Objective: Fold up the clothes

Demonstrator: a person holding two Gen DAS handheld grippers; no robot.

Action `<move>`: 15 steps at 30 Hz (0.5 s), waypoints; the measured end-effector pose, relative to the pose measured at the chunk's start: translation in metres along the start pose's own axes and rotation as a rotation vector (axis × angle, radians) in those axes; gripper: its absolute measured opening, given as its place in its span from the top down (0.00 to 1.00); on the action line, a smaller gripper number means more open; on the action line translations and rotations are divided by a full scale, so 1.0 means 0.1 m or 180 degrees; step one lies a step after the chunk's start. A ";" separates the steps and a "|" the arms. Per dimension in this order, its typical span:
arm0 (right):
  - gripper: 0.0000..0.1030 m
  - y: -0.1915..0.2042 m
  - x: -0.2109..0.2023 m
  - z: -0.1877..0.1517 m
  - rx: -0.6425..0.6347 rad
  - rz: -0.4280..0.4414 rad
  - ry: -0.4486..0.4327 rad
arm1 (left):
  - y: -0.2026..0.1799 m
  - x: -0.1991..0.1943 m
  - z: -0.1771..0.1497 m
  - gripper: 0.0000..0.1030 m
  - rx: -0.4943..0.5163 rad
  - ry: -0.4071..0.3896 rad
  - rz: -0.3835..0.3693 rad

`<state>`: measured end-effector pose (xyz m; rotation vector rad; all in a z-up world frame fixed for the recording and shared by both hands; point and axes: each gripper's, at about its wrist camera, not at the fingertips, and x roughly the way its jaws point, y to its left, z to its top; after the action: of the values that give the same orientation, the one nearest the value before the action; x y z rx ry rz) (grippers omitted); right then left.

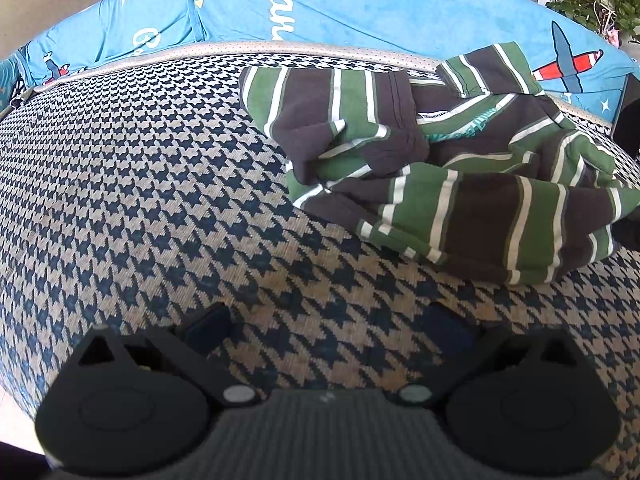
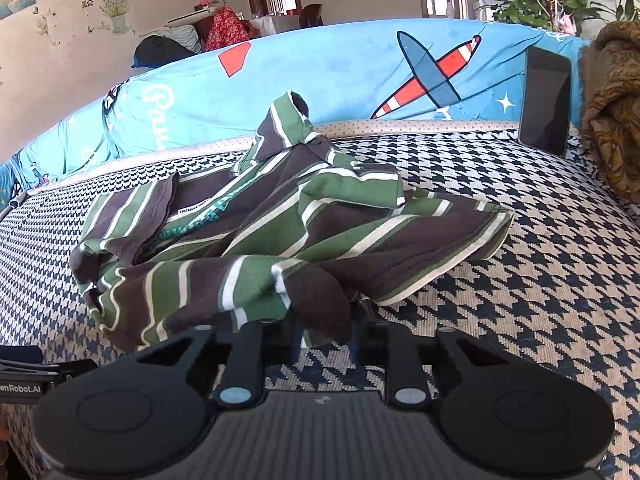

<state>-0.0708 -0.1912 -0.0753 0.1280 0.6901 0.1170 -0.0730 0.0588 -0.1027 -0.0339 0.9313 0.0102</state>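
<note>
Our right tool (image 2: 326, 336) pinches the near edge of the crumpled green-and-brown striped shirt (image 2: 280, 236). Our left tool (image 1: 324, 332) hangs wide open, empty, over the houndstooth cushion (image 1: 140, 184), left of it.

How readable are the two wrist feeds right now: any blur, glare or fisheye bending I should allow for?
Left wrist view: bright even daylight, striped shirt sharp, the houndstooth cover bulges with fisheye bending, left gripper fingers soft and dark. Right wrist view: also sharp mid-frame, corners vignetted, the phone screen shows dull glare, right gripper shadowed where cloth bunches.
</note>
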 end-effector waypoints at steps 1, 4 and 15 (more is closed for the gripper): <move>0.93 0.01 -0.04 0.01 0.0036 0.0031 -0.0056 | 0.00 0.00 0.00 0.00 0.0000 -0.0006 -0.0002; 0.94 0.03 -0.22 0.05 0.0202 0.0185 -0.0219 | 0.00 -0.03 -0.03 0.00 0.0002 -0.0022 -0.0006; 0.96 0.03 -1.02 -0.22 0.0812 0.0730 -0.0629 | 0.20 -0.22 -0.22 0.00 -0.0112 -0.0010 -0.0102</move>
<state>-0.1629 -0.2020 -0.0281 0.4580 0.4888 0.2327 -0.1044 0.0787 -0.0985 -0.0814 0.9273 -0.0029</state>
